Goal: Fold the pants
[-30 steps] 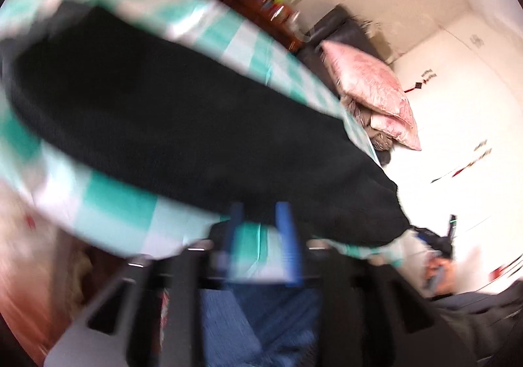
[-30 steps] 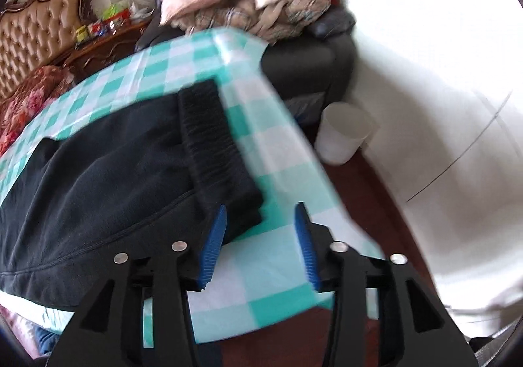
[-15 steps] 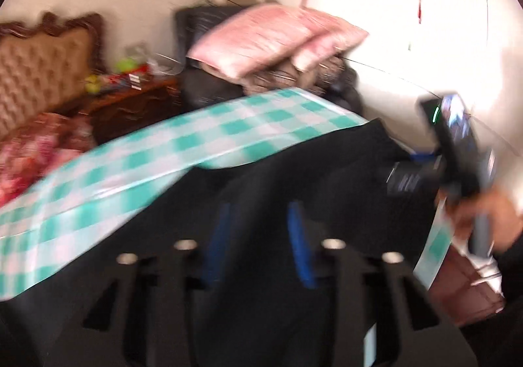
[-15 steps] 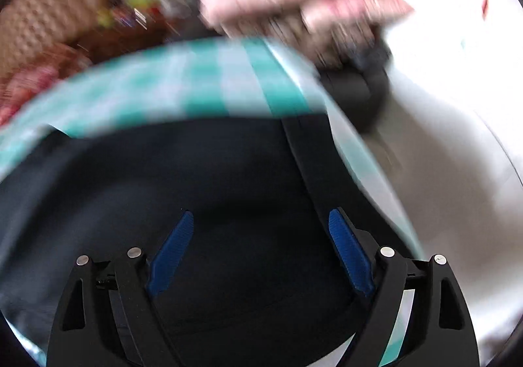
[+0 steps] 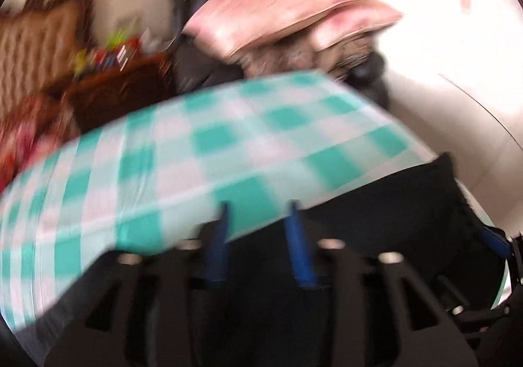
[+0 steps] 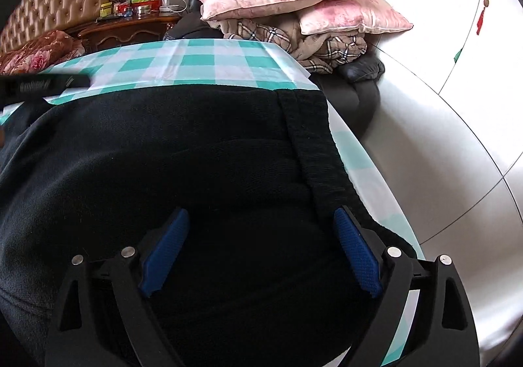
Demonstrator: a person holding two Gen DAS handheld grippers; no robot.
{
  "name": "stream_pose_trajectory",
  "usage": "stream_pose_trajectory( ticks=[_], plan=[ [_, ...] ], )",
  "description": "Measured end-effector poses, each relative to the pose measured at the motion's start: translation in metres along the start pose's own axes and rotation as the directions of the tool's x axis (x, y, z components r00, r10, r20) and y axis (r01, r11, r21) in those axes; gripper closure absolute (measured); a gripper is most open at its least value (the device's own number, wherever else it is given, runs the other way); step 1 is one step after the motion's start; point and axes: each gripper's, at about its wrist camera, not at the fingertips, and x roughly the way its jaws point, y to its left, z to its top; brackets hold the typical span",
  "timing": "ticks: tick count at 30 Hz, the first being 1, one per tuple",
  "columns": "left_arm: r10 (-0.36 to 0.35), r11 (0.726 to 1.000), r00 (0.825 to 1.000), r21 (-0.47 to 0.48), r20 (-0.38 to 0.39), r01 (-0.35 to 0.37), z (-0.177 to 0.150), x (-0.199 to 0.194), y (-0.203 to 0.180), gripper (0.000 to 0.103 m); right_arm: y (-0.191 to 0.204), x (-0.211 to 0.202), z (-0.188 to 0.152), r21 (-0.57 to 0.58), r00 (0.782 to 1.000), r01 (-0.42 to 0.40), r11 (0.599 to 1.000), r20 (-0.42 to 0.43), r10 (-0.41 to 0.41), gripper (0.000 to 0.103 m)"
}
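While our right claw point(image 6: 260, 247) opens wide above the black pants point(image 6: 163, 164), nothing is gripped. Our left claw point(image 5: 258, 236) is opening, blurred, over the checkered counter point(image 5: 196, 151)

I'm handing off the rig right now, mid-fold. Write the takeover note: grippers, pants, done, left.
Right gripper: jaws opening wide above the black pants, gripping nothing.
Left gripper: jaws opening, view blurred, at the pants' edge over the checked tablecloth; no grip visible.
Pants: bunched at the table's near right end, ribbed band on the right.
Done: cannot tell.
Left: probably flatten and finish folding.
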Motion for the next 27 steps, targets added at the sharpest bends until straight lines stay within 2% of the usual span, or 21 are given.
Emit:
stream_pose_trajectory(
  ticks=[2, 4, 6, 7, 8, 9, 11, 12, 14, 18, 21, 22, 23, 24, 27],
  plan=[
    [-0.103, 0.991, 0.995, 0.089, -0.014, 0.104, 0.006, 0.008, -0.026, 0.053, 0.001, 0.000, 0.000, -0.002, 1.000, 0.000, 1.000, -0.001, 0.000, 0.017],
    [-0.167, 0.975, 0.983, 0.138, -0.077, 0.176, 0.006, 0.025, -0.045, 0.053, 0.001, 0.000, 0.000, -0.003, 1.000, 0.001, 1.000, -0.001, -0.001, 0.017],
    [-0.127, 0.978, 0.981, 0.150, -0.144, 0.148, 0.002, 0.047, -0.052, 0.054, 0.002, -0.001, 0.000, -0.005, 1.000, 0.004, 1.000, -0.002, -0.004, 0.017],
    [-0.135, 0.983, 0.978, 0.104, -0.158, 0.153, 0.004, 0.054, -0.047, 0.053, 0.002, 0.000, 0.000, -0.007, 1.000, 0.006, 1.000, -0.002, -0.006, 0.017],
    [-0.145, 0.985, 0.977, 0.072, -0.160, 0.158, 0.005, 0.052, -0.044, 0.054, 0.002, -0.001, 0.000, -0.007, 1.000, 0.006, 1.000, -0.001, -0.006, 0.017],
    [-0.145, 0.987, 0.979, 0.041, -0.142, 0.152, 0.007, 0.043, -0.040, 0.063, 0.003, 0.000, 0.000, -0.008, 1.000, 0.006, 1.000, -0.002, -0.006, 0.017],
    [-0.155, 0.987, 0.984, 0.039, -0.089, 0.159, 0.005, 0.021, -0.034, 0.076, 0.002, 0.000, 0.000, -0.009, 1.000, 0.000, 1.000, -0.003, 0.000, 0.017],
    [-0.167, 0.984, 0.984, 0.049, -0.057, 0.169, -0.002, 0.002, -0.030, 0.076, 0.002, 0.000, 0.000, -0.012, 1.000, -0.002, 1.000, -0.002, 0.002, 0.017],
    [-0.183, 0.983, 0.982, 0.013, -0.046, 0.184, -0.023, -0.029, -0.023, 0.081, 0.002, 0.000, 0.000, -0.018, 1.000, -0.008, 1.000, -0.003, 0.007, 0.017],
    [-0.150, 0.985, 0.987, -0.089, -0.060, 0.145, -0.094, -0.092, -0.001, 0.082, 0.000, 0.000, 0.004, -0.037, 0.999, -0.032, 0.999, -0.031, 0.031, 0.017],
    [-0.027, 0.990, 0.991, -0.143, -0.128, 0.009, -0.160, -0.124, 0.024, 0.082, 0.000, -0.004, 0.011, -0.050, 0.997, -0.030, 0.998, -0.067, 0.026, 0.016],
    [-0.036, 0.987, 0.992, -0.161, -0.125, 0.016, -0.173, -0.130, 0.034, 0.082, 0.002, -0.008, 0.016, -0.054, 0.997, -0.030, 0.998, -0.066, 0.027, 0.015],
    [-0.044, 0.984, 0.993, -0.175, -0.106, 0.025, -0.179, -0.139, 0.038, 0.082, 0.003, -0.011, 0.020, -0.052, 0.998, -0.042, 0.998, -0.057, 0.039, 0.015],
    [-0.019, 0.983, 0.994, -0.182, -0.108, -0.001, -0.182, -0.145, 0.044, 0.083, 0.005, -0.014, 0.024, -0.047, 0.998, -0.053, 0.997, -0.047, 0.051, 0.015],
    [-0.002, 0.980, 0.995, -0.200, -0.100, -0.018, -0.184, -0.148, 0.048, 0.083, 0.009, -0.021, 0.045, 0.008, 0.999, -0.035, 0.999, -0.027, 0.035, 0.015]
  ],
)
